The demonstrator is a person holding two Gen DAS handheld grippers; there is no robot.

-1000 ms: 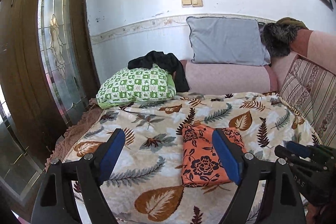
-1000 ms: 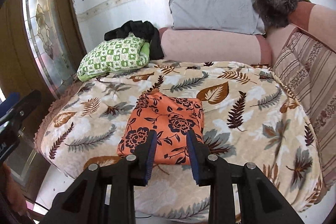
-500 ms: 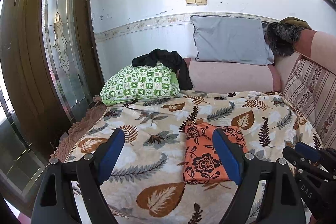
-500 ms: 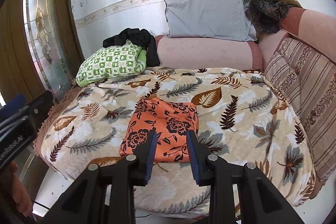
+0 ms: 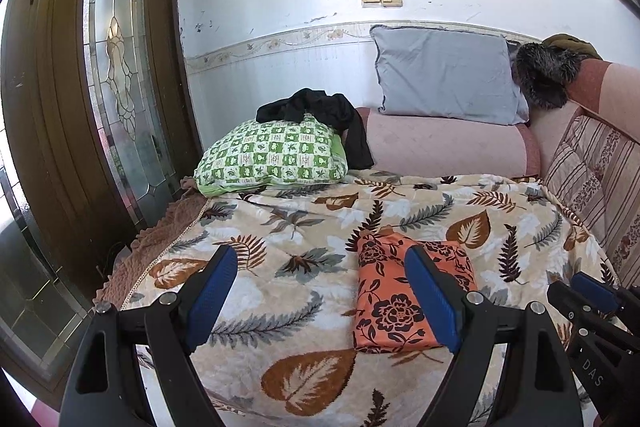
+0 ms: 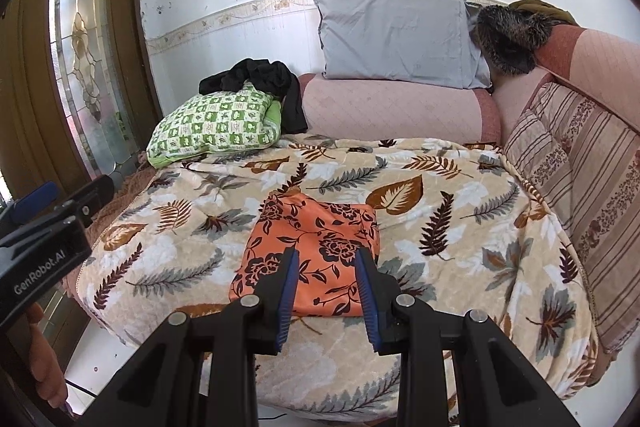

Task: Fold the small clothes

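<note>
On the leaf-patterned beige blanket (image 6: 460, 195) covering the bed lies an orange cloth with a dark floral print (image 6: 316, 251), folded into a flat, roughly rectangular packet. It sits toward the near edge of the bed, a little right of centre in the left wrist view (image 5: 400, 303) and about central in the right wrist view. Its long axis runs from the near edge of the bed toward the far cushions, leaning slightly left at the far end, where one corner stands up a little in a small peak.

The left gripper (image 5: 320, 291) hangs above the near edge of the blanket with its blue-padded jaws set wide apart and nothing between them; its right pad overlaps the cloth in the picture, but whether it touches cannot be told. The right gripper (image 6: 326, 283) is held over the cloth's near edge with its jaws at a narrow gap, and no fabric is pinched between the pads.

At the far side rest a green-and-white checked pillow (image 5: 272, 159) with a crumpled black garment (image 5: 320, 111) draped on it, and a grey square cushion (image 5: 444, 79) against the wall.
</note>
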